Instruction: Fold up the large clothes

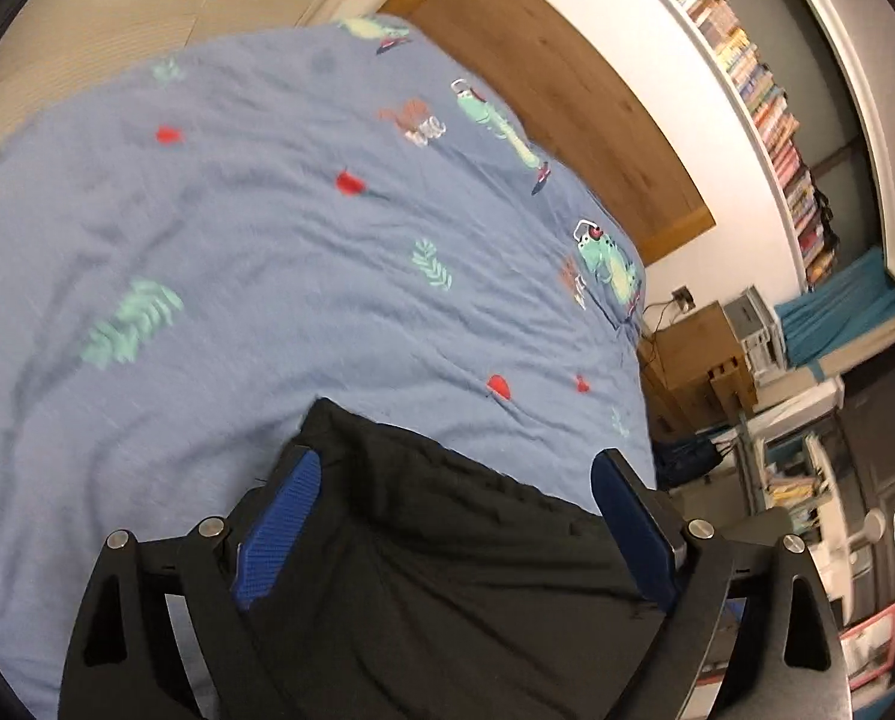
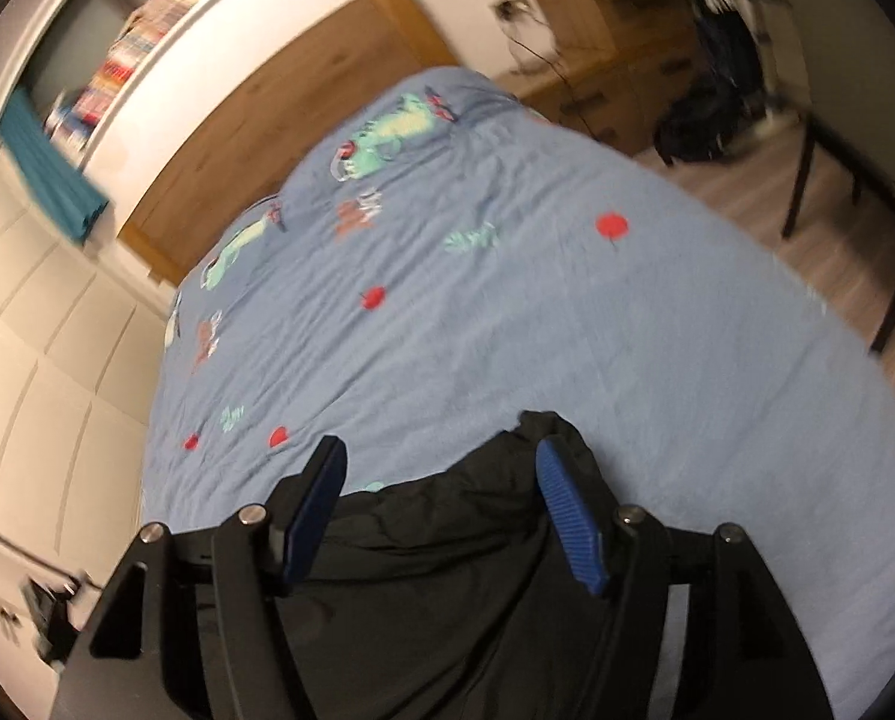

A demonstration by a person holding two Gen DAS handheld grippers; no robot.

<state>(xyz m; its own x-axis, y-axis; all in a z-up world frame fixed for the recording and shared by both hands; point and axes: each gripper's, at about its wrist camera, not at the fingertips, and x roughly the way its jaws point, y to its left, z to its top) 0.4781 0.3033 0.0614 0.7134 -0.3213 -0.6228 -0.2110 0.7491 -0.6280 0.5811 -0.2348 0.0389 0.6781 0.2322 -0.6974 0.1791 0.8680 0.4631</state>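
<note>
Both two-finger tongs, left (image 1: 456, 471) and right (image 2: 441, 462), stood released above a crumpled black fabric garment (image 1: 447, 570) lying on a blue dinosaur-print bedspread (image 1: 267, 240).

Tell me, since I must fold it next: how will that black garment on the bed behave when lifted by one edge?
The black garment probably hangs limp: it lies creased and slack on the blue bedspread. It looks thin, so likely light. Its faint sheen suggests it may slip from the pads.
</note>
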